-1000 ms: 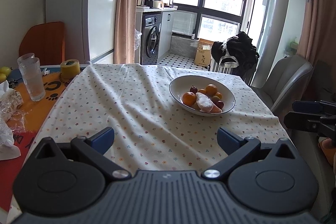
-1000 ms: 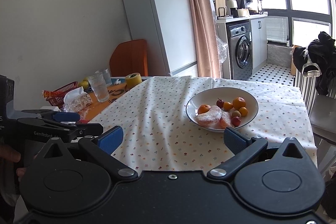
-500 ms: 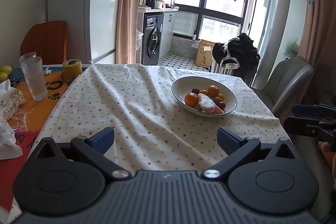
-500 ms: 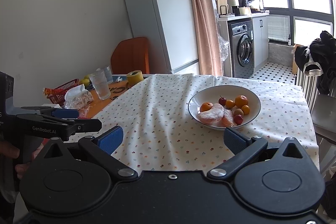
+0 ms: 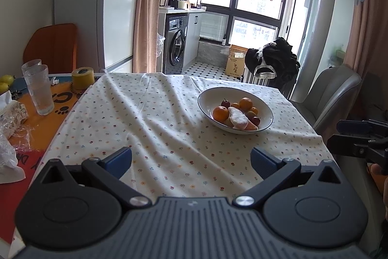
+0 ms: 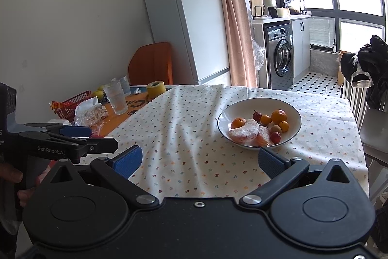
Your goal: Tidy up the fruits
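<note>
Sunlit kitchen bench [image 5: 169, 137]: I am edging both tongs, left [image 5: 191, 159] and right [image 6: 201, 159], spread empty, nearer the fruit bowl [image 6: 294, 113].

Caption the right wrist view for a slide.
Open right gripper faces a white fruit bowl on a floral tablecloth.

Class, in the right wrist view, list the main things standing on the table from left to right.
Red basket → drinking glass → yellow tape roll → white fruit bowl.
</note>
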